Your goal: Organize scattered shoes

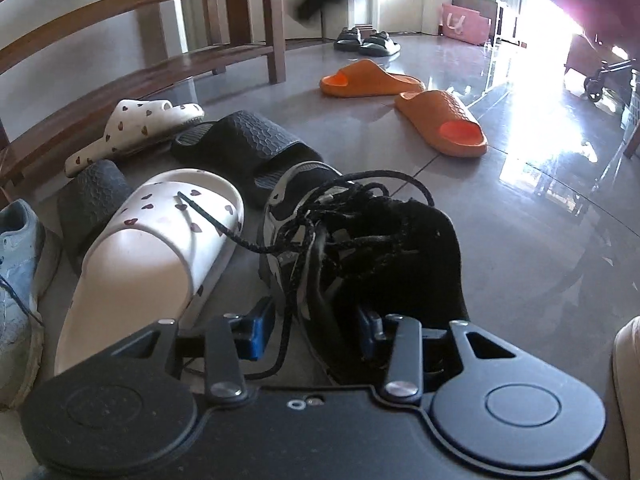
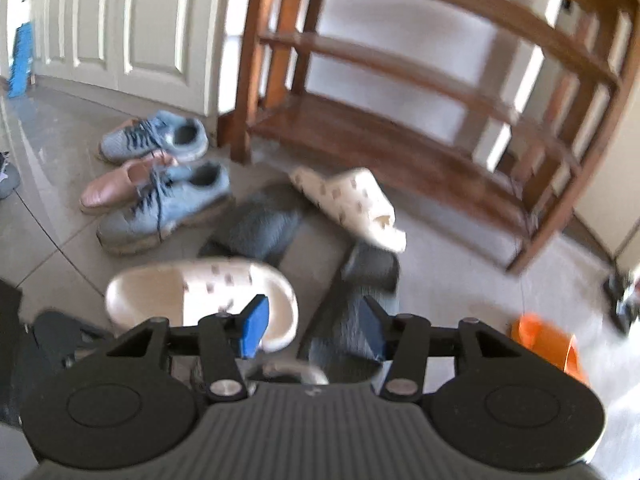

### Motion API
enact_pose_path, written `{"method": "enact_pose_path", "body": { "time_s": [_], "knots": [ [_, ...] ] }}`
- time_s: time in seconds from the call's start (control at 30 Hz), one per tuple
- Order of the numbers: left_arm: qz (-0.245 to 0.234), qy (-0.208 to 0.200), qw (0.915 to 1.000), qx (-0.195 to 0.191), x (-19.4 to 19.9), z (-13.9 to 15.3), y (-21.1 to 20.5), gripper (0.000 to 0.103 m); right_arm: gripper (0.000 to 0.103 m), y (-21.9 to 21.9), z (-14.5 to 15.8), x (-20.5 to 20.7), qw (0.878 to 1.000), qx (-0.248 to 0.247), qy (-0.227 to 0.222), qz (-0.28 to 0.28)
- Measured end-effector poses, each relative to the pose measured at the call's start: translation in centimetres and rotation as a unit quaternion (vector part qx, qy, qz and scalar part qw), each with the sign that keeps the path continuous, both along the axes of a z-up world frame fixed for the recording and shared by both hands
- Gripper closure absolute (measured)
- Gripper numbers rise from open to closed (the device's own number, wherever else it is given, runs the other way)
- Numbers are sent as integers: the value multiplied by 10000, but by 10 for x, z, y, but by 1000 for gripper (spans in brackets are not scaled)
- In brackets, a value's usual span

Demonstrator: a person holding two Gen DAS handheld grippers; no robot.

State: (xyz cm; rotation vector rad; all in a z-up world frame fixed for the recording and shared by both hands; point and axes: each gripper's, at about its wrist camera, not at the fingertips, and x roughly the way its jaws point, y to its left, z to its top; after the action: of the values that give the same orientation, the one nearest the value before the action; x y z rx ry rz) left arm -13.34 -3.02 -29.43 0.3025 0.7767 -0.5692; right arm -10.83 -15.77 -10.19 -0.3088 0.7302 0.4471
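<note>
In the left wrist view my left gripper (image 1: pixel 312 332) is open, with its blue pads either side of the collar of a black laced sneaker (image 1: pixel 360 240) on the floor. A white heart-print slide (image 1: pixel 156 256) lies just left of it, with its mate (image 1: pixel 136 128) by the wooden shoe rack (image 1: pixel 120 80). Black slides (image 1: pixel 256 148) lie between them. In the right wrist view, which is blurred, my right gripper (image 2: pixel 314 324) is open and empty above a black slide (image 2: pixel 352 320) and a white slide (image 2: pixel 200 296).
Two orange slides (image 1: pixel 404 96) and a dark pair (image 1: pixel 366 42) lie farther out on the shiny tile floor. Blue sneakers (image 2: pixel 160 196) and a pink flat shoe (image 2: pixel 120 188) lie left of the rack (image 2: pixel 420 92), near white doors (image 2: pixel 120 20).
</note>
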Motion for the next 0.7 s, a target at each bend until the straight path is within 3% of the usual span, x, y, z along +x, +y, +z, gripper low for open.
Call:
{"method": "enact_pose_path", "body": {
  "time_s": [0.17, 0.4, 0.5, 0.7],
  "knots": [
    [80, -36, 9999, 81, 1, -1, -2, 60, 49, -24, -37, -26, 9976, 237, 474, -440],
    [270, 44, 9995, 150, 9, -5, -7, 60, 49, -31, -64, -52, 9944, 439, 721, -641],
    [135, 79, 9998, 154, 8, -8, -8, 76, 49, -35, -67, -51, 9932, 496, 762, -722],
    [-189, 10, 9994, 302, 5, -5, -5, 82, 49, -32, -71, -54, 9940, 492, 771, -605]
  ]
}}
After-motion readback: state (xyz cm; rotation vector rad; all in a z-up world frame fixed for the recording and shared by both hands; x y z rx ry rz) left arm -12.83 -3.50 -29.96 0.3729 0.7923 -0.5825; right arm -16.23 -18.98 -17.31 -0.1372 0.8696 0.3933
